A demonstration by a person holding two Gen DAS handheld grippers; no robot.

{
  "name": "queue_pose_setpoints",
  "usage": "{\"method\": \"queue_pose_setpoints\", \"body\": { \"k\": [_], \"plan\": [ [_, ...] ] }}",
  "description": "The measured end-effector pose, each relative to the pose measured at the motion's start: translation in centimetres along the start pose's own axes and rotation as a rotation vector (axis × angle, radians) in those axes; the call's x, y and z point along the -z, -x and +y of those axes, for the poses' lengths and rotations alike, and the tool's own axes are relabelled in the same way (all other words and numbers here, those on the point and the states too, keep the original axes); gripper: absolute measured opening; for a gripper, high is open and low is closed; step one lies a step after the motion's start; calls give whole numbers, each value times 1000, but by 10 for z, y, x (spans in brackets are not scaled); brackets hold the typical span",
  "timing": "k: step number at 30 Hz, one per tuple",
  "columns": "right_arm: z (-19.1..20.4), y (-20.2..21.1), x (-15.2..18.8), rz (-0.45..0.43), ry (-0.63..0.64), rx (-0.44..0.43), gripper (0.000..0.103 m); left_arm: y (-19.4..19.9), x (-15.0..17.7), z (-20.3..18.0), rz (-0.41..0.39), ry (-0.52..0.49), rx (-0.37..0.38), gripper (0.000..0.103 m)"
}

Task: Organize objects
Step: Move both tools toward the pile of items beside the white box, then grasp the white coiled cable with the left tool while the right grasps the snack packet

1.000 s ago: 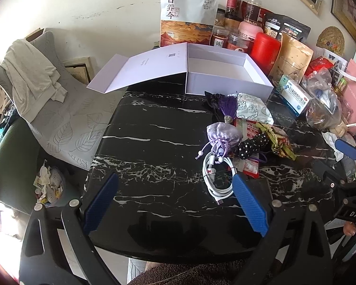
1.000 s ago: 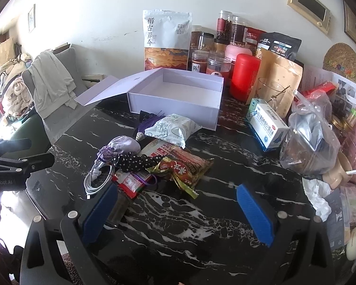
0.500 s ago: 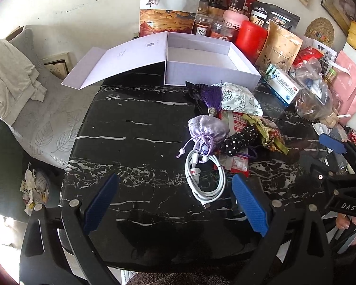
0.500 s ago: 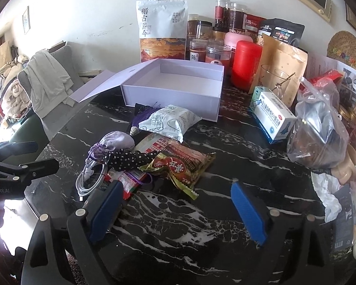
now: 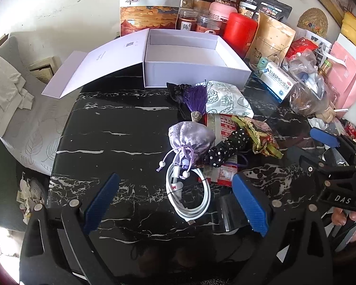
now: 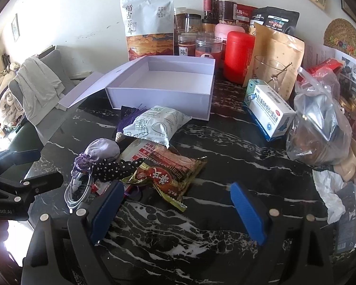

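An open white box (image 5: 197, 71) (image 6: 161, 99) stands empty at the back of the black marble table (image 5: 121, 130). In front of it lies a pile: a purple tassel (image 5: 197, 99), a white-green packet (image 6: 156, 125), a lilac drawstring pouch (image 5: 192, 137) (image 6: 102, 149), a black polka-dot cloth piece (image 5: 227, 147), a red-gold snack packet (image 6: 170, 173) and a coiled white cable (image 5: 189, 197). My left gripper (image 5: 175, 177) is open, its fingers either side of the cable, above it. My right gripper (image 6: 176, 185) is open just short of the snack packet, holding nothing.
Jars, a red canister (image 6: 239, 57), a large standing pouch (image 6: 149, 23) and a brown bag line the back wall. A blue-white medicine box (image 6: 268, 109) and a filled plastic bag (image 6: 320, 128) sit at the right. A chair with clothes (image 5: 9, 87) stands left of the table.
Both grippers have come forward and lower toward the pile. The cable now lies between the left fingers. The right jaws have narrowed a little.
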State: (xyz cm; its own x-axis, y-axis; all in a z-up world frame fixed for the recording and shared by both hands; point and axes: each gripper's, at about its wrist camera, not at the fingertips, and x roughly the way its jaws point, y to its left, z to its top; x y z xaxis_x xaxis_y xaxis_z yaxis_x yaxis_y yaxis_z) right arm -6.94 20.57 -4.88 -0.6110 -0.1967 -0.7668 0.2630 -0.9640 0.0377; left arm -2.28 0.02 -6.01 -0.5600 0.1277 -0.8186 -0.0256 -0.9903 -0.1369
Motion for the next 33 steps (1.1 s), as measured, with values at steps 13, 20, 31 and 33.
{"method": "queue_pose_setpoints", "body": {
  "k": [13,20,31,33],
  "plan": [
    [-7,-44,-10,76,-38,10,92,-43,-3,-5,51,2,13,96],
    [-4,-64,-20,99,-69,-37,93,-66,-3,-3,101,6,25,96],
    [-6,-95,-18,161,-129,-78,93,-81,7,-7,134,-36,-1,87],
    [-8,-95,-18,163,-140,-87,93,-81,8,-9,127,-48,-11,82]
  ]
}}
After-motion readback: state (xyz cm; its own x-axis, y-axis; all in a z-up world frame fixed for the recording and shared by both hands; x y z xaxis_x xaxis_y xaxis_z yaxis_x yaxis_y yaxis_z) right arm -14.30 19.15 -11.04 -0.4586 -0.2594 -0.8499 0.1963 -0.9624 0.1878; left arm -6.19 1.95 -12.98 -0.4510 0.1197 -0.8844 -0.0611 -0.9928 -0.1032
